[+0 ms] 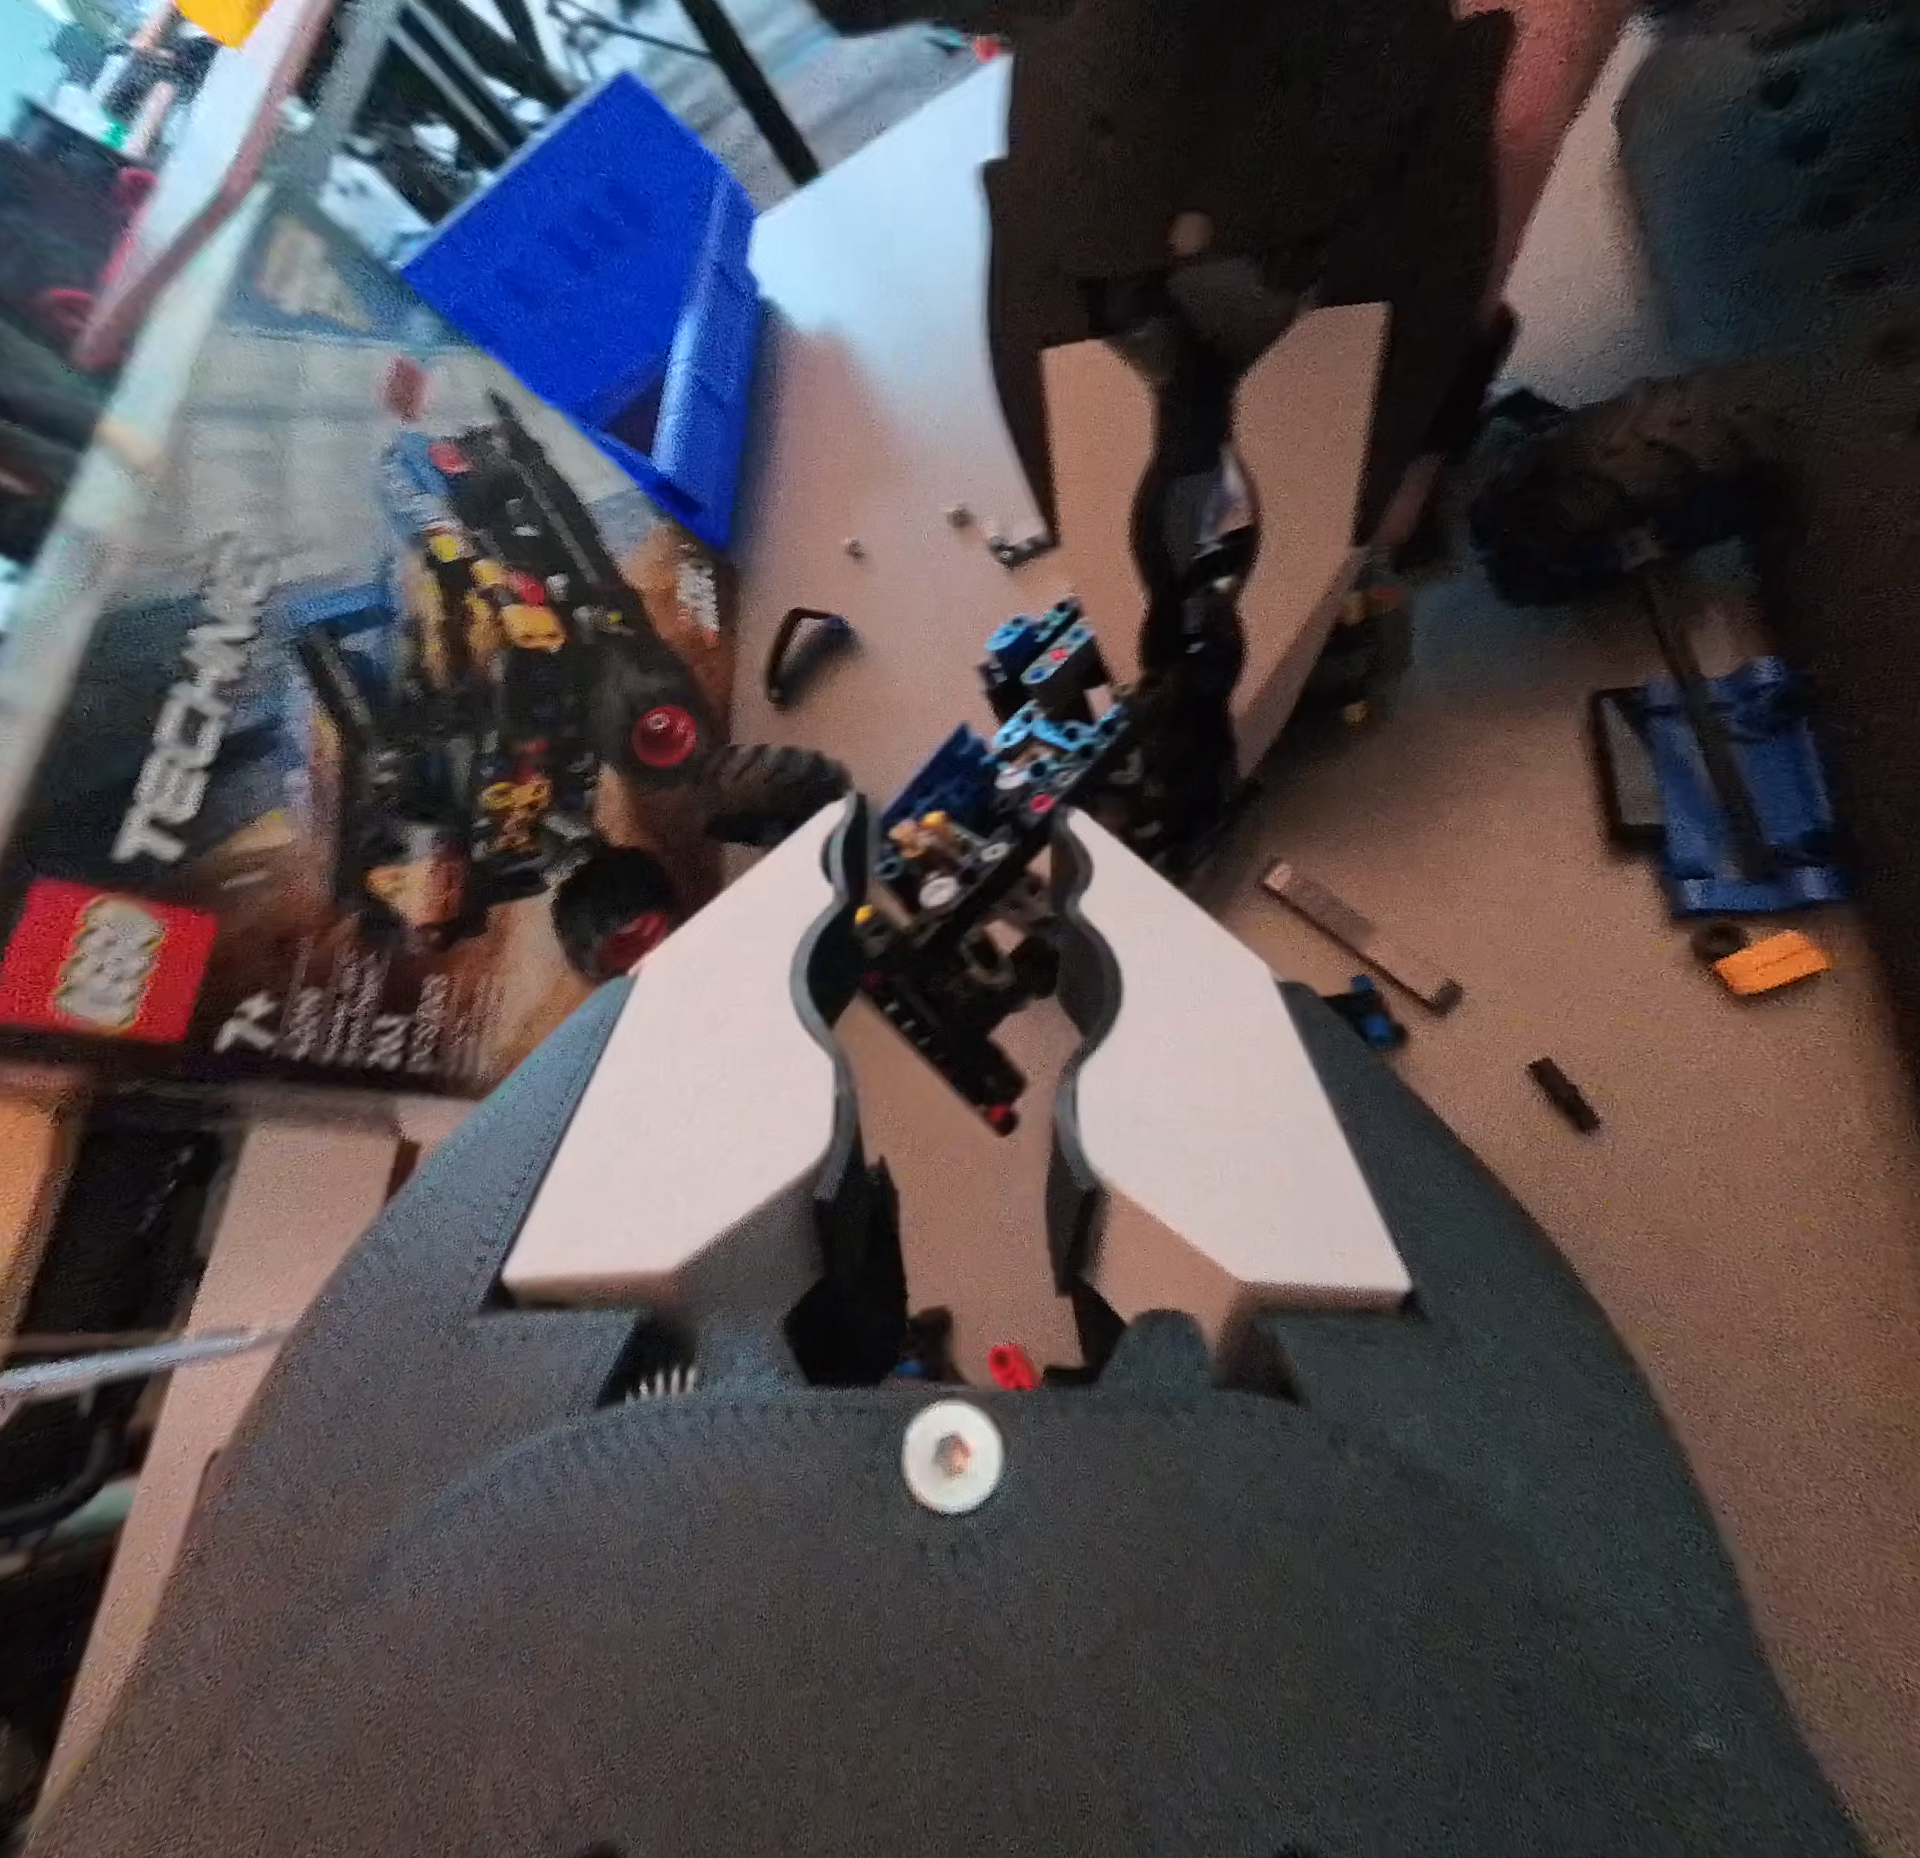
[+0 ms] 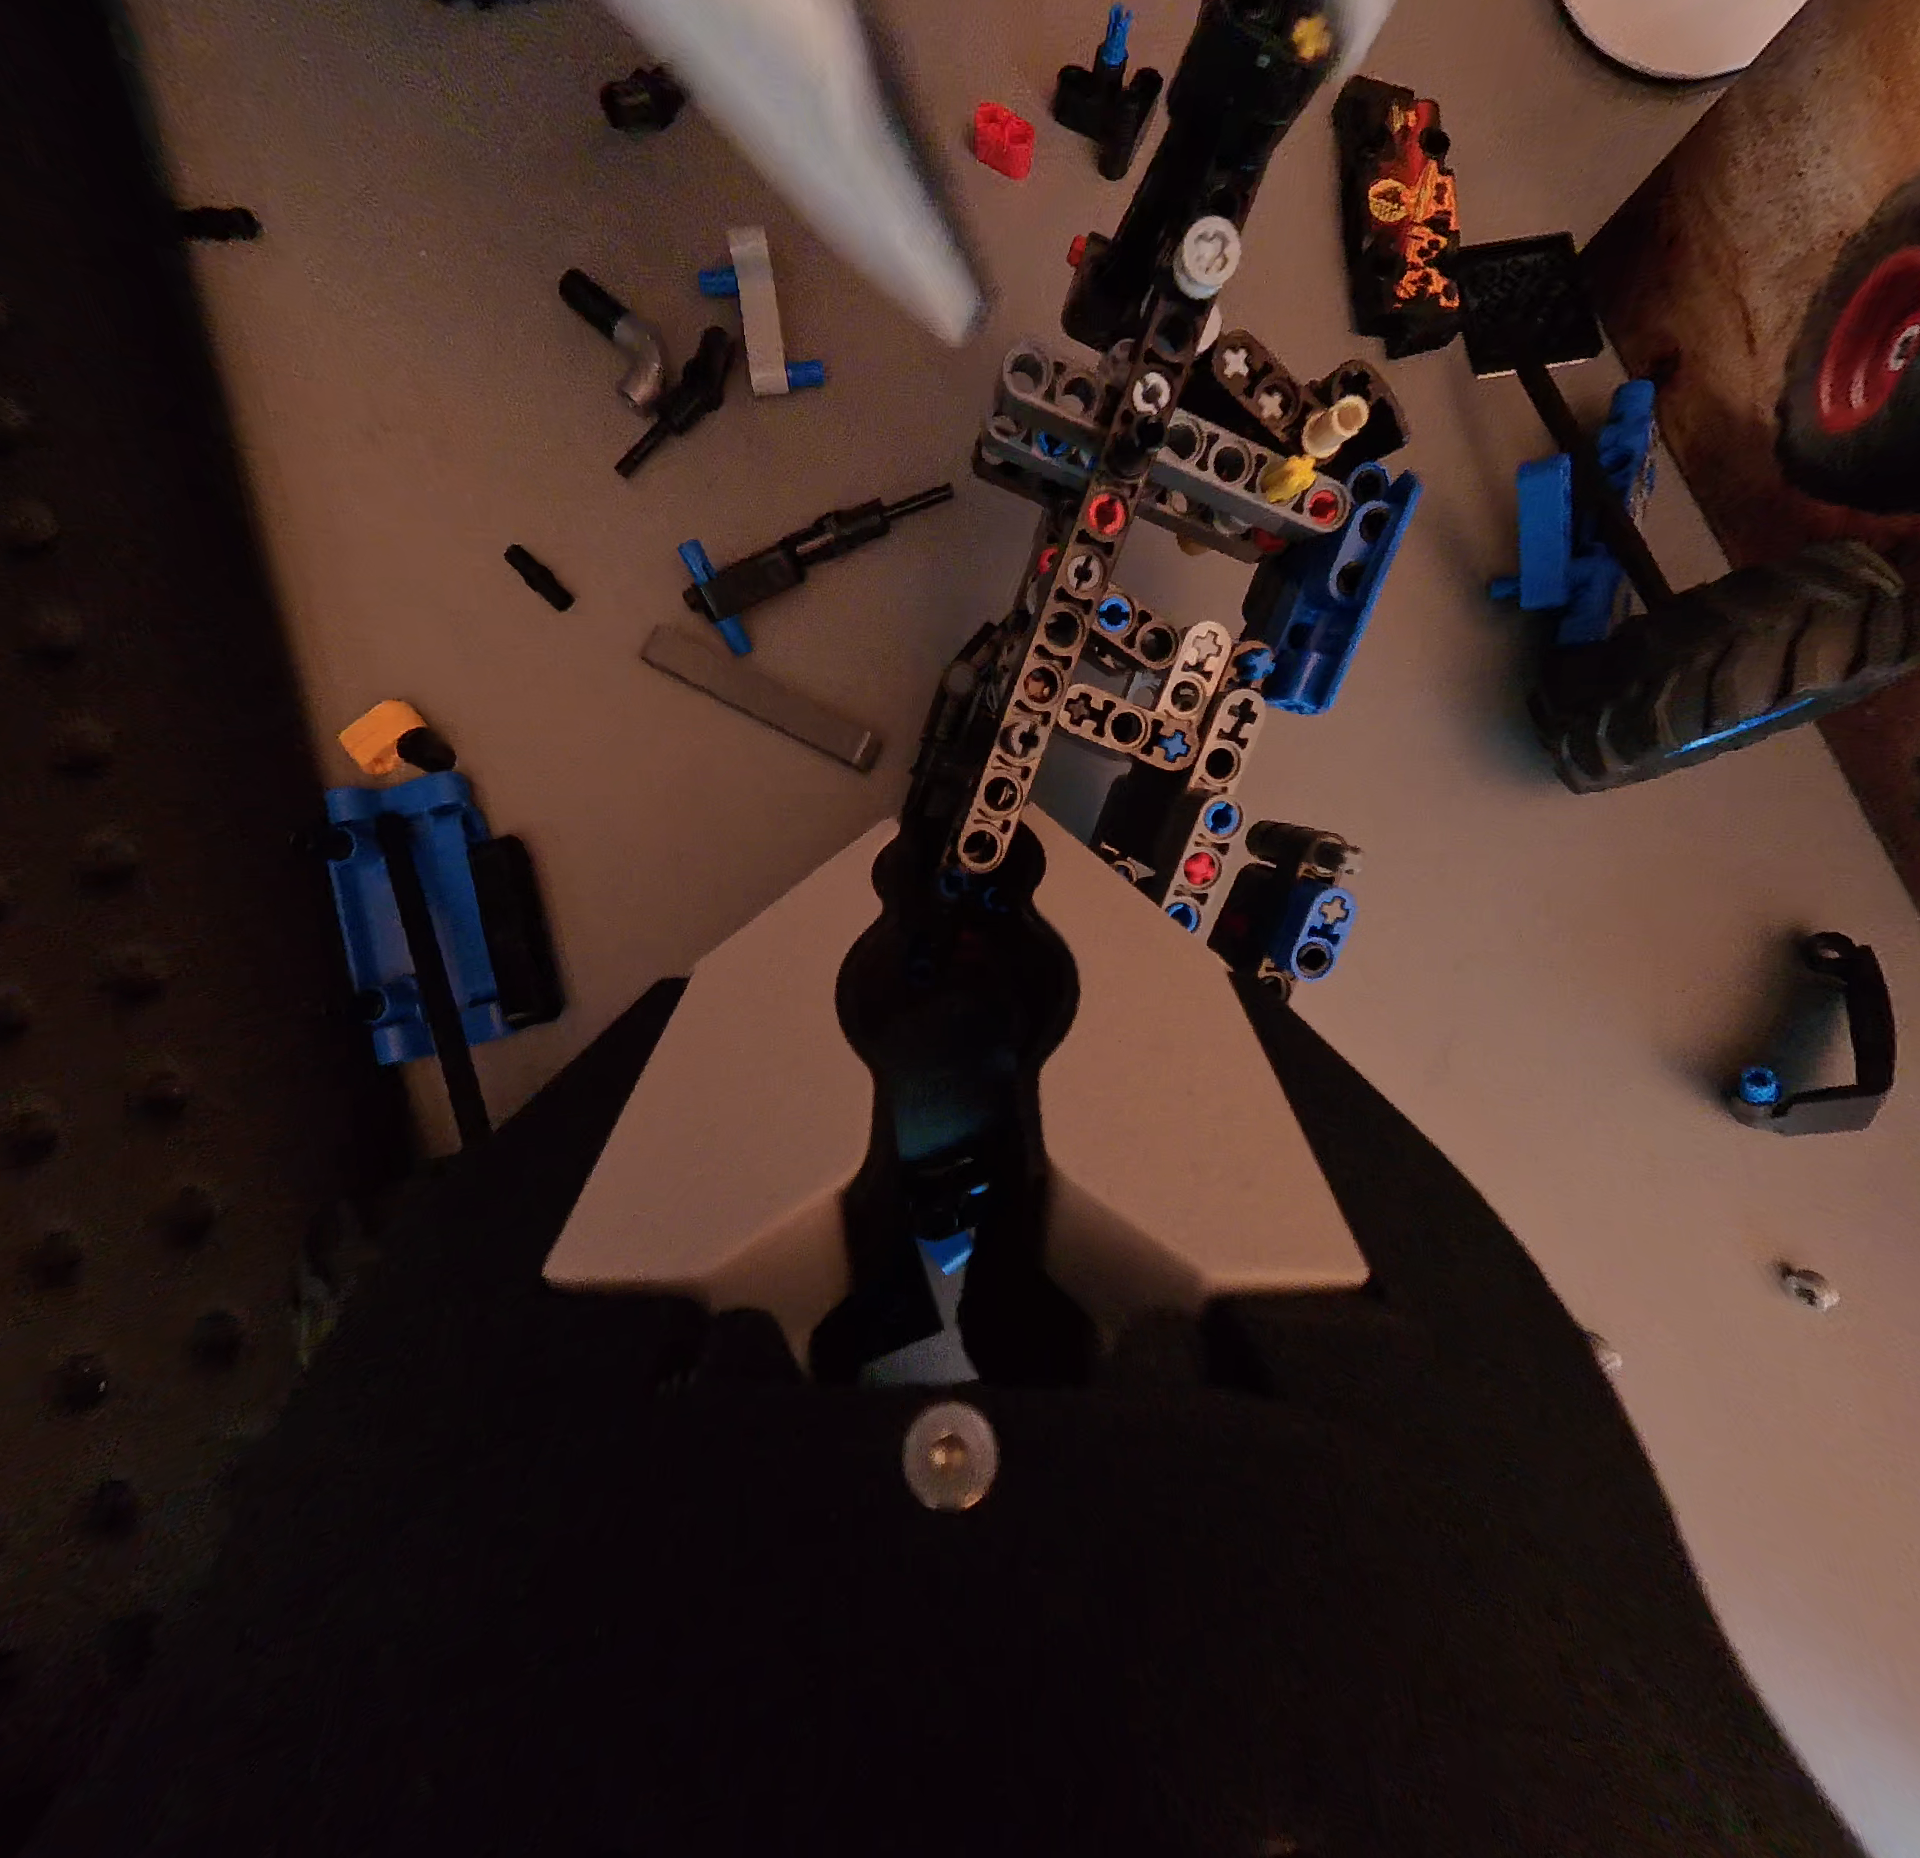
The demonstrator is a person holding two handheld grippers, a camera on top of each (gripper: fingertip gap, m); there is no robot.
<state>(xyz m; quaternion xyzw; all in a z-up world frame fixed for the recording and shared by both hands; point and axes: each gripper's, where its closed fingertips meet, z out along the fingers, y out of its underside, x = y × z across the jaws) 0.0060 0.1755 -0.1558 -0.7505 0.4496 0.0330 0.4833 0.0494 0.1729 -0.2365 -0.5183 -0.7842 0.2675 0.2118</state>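
My right gripper [image 2: 971, 852] is shut on the near end of a brick assembly [image 2: 1143, 582] made of grey, black and blue holed beams, and holds it over the pale table [image 2: 520, 458]. The grey beam's end sits between its pads. My left gripper [image 1: 961, 816] is open, its fingers on either side of the same assembly's [image 1: 977, 800] far end. In the right wrist view one blurred white left finger [image 2: 810, 125] stands clear of the assembly's black end. In the left wrist view the right gripper's dark fingers [image 1: 1184, 582] come down from the top onto the assembly.
A building-set box [image 1: 364, 665] and a blue bin [image 1: 613, 281] lie left. A black tyre [image 2: 1714, 665] rests by the box. Loose parts are scattered around: a blue-and-black subassembly [image 2: 426, 925], a grey strip [image 2: 758, 696], a red piece [image 2: 1003, 135], a black curved panel [image 2: 1839, 1039]. Spacing between my two grippers at the tips: around 9 cm.
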